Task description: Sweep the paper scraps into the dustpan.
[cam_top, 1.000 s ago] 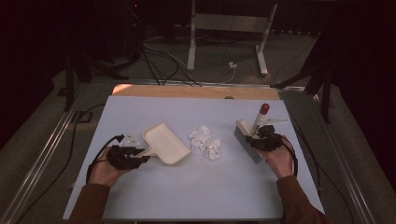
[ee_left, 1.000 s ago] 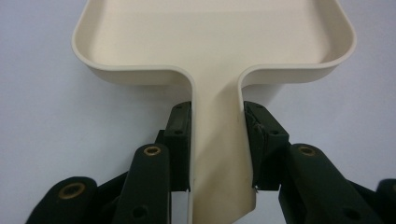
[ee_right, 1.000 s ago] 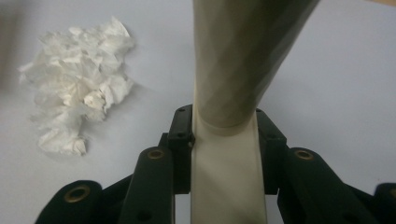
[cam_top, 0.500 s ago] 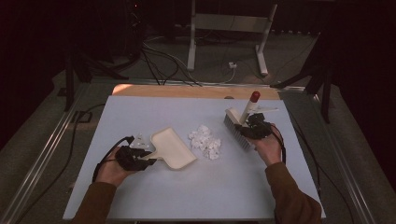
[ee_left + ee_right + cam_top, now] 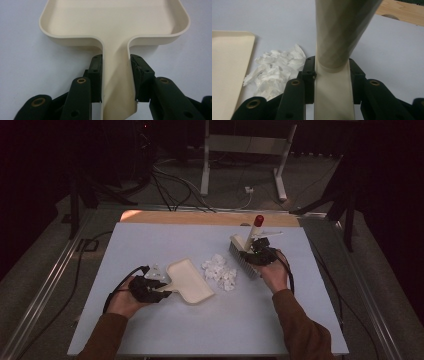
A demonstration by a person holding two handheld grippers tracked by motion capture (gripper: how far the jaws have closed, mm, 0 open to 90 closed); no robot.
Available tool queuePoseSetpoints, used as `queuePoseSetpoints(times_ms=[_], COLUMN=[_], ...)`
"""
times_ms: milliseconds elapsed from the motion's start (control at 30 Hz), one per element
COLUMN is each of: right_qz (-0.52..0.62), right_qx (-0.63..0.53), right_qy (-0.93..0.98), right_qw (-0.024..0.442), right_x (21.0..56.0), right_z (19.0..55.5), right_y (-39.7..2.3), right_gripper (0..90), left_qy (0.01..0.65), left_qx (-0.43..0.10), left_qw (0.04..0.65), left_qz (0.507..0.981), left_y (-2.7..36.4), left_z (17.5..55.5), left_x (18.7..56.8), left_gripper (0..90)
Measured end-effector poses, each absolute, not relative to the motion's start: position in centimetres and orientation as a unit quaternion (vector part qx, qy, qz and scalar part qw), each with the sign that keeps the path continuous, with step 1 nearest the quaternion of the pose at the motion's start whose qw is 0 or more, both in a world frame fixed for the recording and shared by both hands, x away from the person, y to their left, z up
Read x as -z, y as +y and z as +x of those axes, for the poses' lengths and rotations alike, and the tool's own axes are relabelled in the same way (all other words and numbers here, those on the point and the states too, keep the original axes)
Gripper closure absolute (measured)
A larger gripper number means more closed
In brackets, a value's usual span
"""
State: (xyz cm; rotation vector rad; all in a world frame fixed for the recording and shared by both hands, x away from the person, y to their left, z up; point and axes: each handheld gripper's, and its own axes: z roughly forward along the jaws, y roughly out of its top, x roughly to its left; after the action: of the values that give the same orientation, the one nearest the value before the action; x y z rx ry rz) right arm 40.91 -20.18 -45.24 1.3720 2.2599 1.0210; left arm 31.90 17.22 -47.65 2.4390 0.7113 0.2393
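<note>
The dustpan (image 5: 190, 281) is smooth cream plastic, a shallow rounded-corner tray with a low raised rim and a flat tapering handle; it lies on the pale blue-grey matte worktop (image 5: 165, 330), left of centre, its open mouth turned toward the paper. The left hand-held gripper (image 5: 150, 289), black with brass-coloured rivets, is clamped on that handle; in the left gripper view its pads press both edges of the handle (image 5: 117, 75) just below the pan's rim. The crumpled paper scraps (image 5: 220, 270) form a small white heap, creased and ragged, in the middle of the worktop between the dustpan and the brush, just beside the pan's front edge. The brush (image 5: 244, 256) has a cream handle with a glossy red tip and a long row of pale stiff bristles; it sits tilted, bristles toward the worktop, just right of the scraps. The right hand-held gripper (image 5: 257, 254) is closed on the brush handle (image 5: 332, 82); in the right gripper view the handle widens from a flat neck into a smooth rounded shaft. Brown sleeves (image 5: 300, 330) cover both forearms.
</note>
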Motion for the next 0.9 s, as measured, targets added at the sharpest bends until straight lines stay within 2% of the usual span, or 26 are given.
queuePoseSetpoints(times_ms=[900], right_qz=[0.471], right_qx=[-0.337], right_qy=[0.800], right_qw=[0.156], right_x=[46.4], right_z=[41.0], right_y=[-17.0], right_gripper=[67.3], left_qy=[0.252], left_qx=[-0.076], left_qw=[0.290], left_qz=[0.920], left_y=[16.1], left_z=[32.6], left_x=[48.2], left_gripper=[66.4])
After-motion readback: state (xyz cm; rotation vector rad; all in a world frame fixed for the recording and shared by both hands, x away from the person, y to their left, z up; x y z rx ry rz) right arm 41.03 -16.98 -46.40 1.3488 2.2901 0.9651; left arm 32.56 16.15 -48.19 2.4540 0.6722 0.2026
